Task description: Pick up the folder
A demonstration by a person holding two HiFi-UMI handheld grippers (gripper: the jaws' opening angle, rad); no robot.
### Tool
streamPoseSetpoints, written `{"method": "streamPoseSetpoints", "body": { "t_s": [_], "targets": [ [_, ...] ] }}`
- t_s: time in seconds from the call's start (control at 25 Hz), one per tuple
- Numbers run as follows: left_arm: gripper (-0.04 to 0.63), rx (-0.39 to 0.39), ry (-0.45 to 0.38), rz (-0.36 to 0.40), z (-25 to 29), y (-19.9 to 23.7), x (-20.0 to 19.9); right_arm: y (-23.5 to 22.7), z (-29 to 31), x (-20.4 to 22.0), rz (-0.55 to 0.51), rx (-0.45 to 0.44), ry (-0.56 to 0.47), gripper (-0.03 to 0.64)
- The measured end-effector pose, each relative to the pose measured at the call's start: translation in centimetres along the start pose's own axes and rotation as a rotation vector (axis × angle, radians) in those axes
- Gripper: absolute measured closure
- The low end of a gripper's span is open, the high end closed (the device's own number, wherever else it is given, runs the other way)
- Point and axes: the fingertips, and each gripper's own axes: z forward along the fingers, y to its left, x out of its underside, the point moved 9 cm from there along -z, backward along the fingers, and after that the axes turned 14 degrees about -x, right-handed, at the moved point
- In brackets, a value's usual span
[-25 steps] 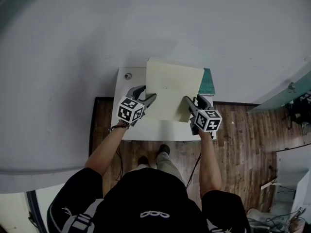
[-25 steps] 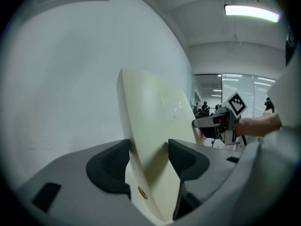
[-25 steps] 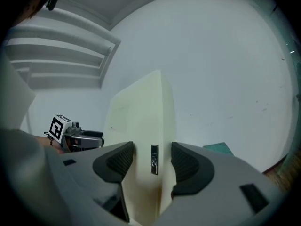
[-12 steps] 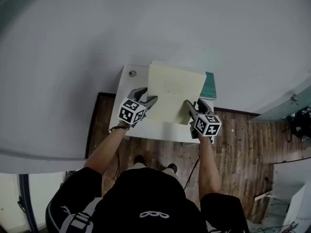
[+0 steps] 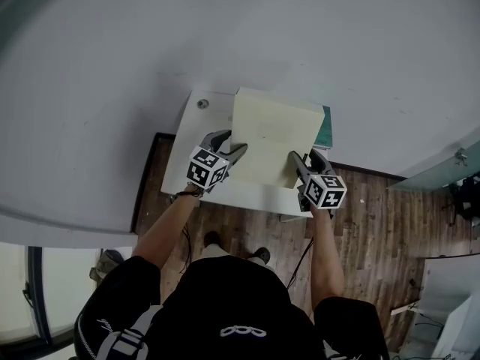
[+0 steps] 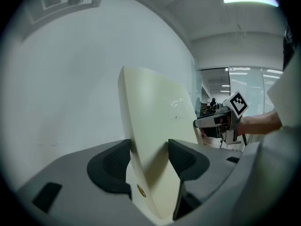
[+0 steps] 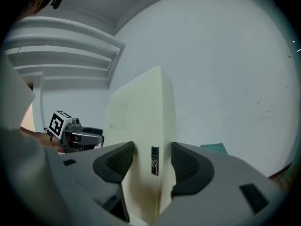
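Note:
The cream-coloured folder (image 5: 271,137) is held up above the small white table (image 5: 196,130), tilted, with its far edge toward the wall. My left gripper (image 5: 229,150) is shut on its left edge, and my right gripper (image 5: 300,165) is shut on its right, thicker spine side. In the left gripper view the folder (image 6: 155,140) stands between the two dark pads (image 6: 112,166). The right gripper view has the folder's spine (image 7: 153,159), with a small dark label, clamped between both pads (image 7: 187,166). Each gripper view also catches the other gripper beyond the folder.
A teal object (image 5: 322,130) lies on the table's right side, mostly hidden behind the folder. A small round fitting (image 5: 201,103) sits at the table's far left corner. A grey wall stands right behind the table. Wooden floor (image 5: 375,216) extends to the right, and cables hang under the table.
Both grippers and the folder have shifted slightly away from me, toward the wall, and the folder now covers more of the teal object. Both grips are unchanged.

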Motion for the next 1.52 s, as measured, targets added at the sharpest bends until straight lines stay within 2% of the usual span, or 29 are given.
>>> {"method": "streamPoseSetpoints", "body": {
  "t_s": [0.36,0.8,1.52],
  "targets": [
    [0.334,0.002,0.005,-0.012,0.8,-3.7,-0.6,-2.0,-3.3,0.1,-0.016,0.009,-0.006,0.350],
    [0.334,0.020,0.008,-0.009,1.9,-5.8,-1.4,-3.4,-5.5,-0.1,-0.020,0.028,-0.018,0.350],
    [0.337,0.033,0.027,-0.004,3.3,-5.9,-1.6,-4.6,-5.3,0.2,-0.009,0.042,-0.008,0.357]
  ]
}}
